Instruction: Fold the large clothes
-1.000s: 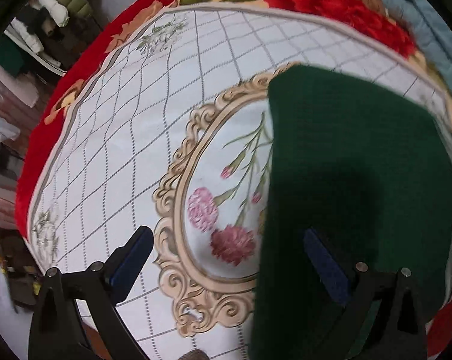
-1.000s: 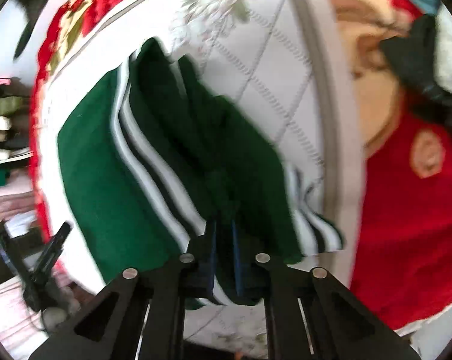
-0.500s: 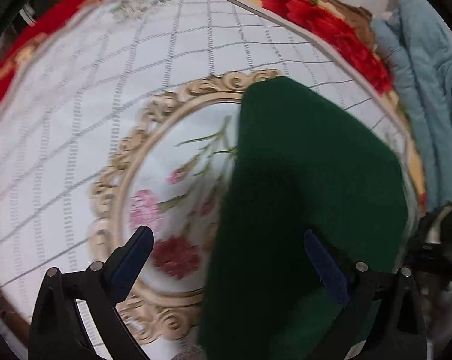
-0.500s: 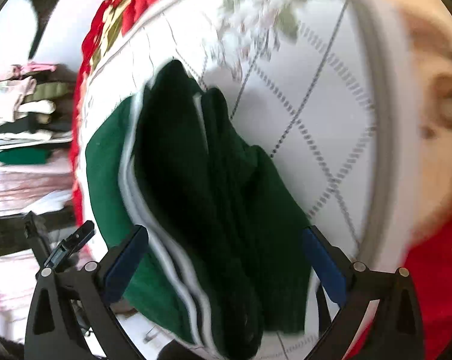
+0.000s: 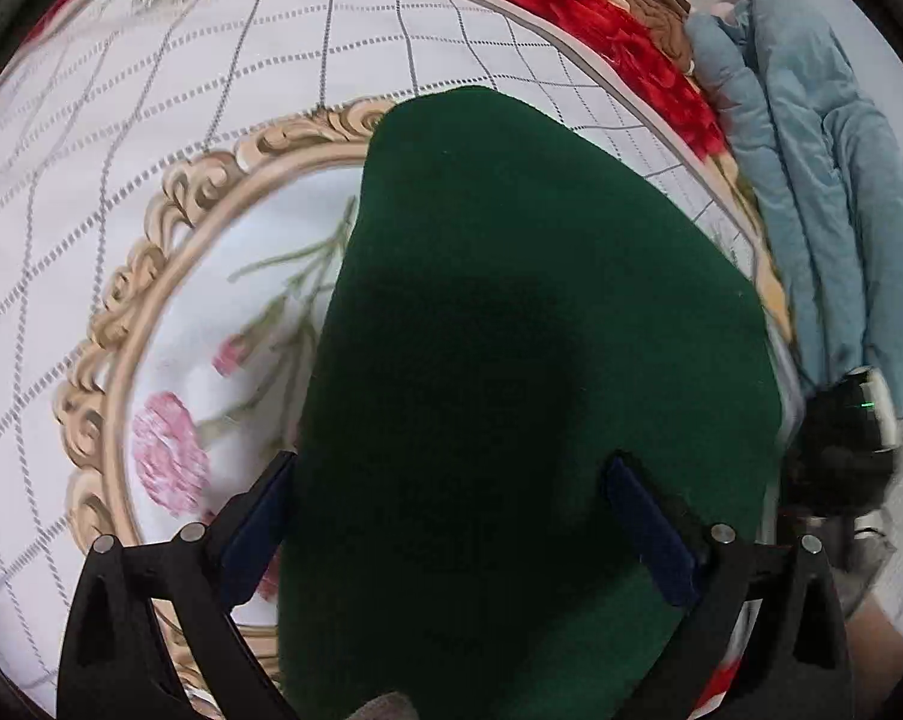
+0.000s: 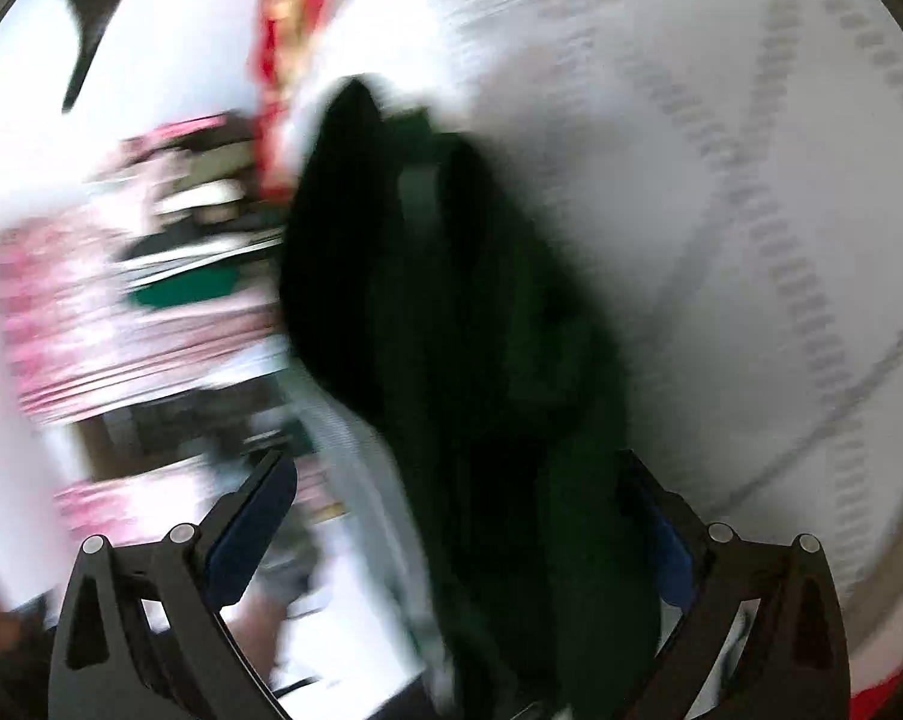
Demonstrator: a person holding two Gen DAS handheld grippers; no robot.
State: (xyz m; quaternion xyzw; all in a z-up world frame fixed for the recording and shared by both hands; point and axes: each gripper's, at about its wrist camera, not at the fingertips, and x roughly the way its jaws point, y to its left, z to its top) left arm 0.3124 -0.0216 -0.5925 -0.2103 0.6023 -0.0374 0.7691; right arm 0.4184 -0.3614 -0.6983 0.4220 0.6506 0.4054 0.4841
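A dark green garment [image 5: 511, 360] lies folded on the floral bed cover [image 5: 211, 120]. In the left wrist view my left gripper [image 5: 451, 516] is open, its blue-padded fingers [image 5: 253, 516] spread over the garment's near part. In the blurred right wrist view the same green garment [image 6: 481, 360] with white-striped trim lies bunched between the open fingers [image 6: 253, 522] of my right gripper [image 6: 463, 528], which holds nothing. The other gripper shows as a dark shape [image 5: 841, 450] at the right edge of the left wrist view.
A light blue quilted garment [image 5: 811, 180] lies at the bed's far right. The cover has a red flowered border [image 5: 601, 30]. A shelf of stacked folded clothes [image 6: 181, 240] stands beyond the bed's edge in the right wrist view.
My right gripper opened and let go of the green garment's striped edge, then swung quickly sideways. My left gripper moved right over the garment, staying open.
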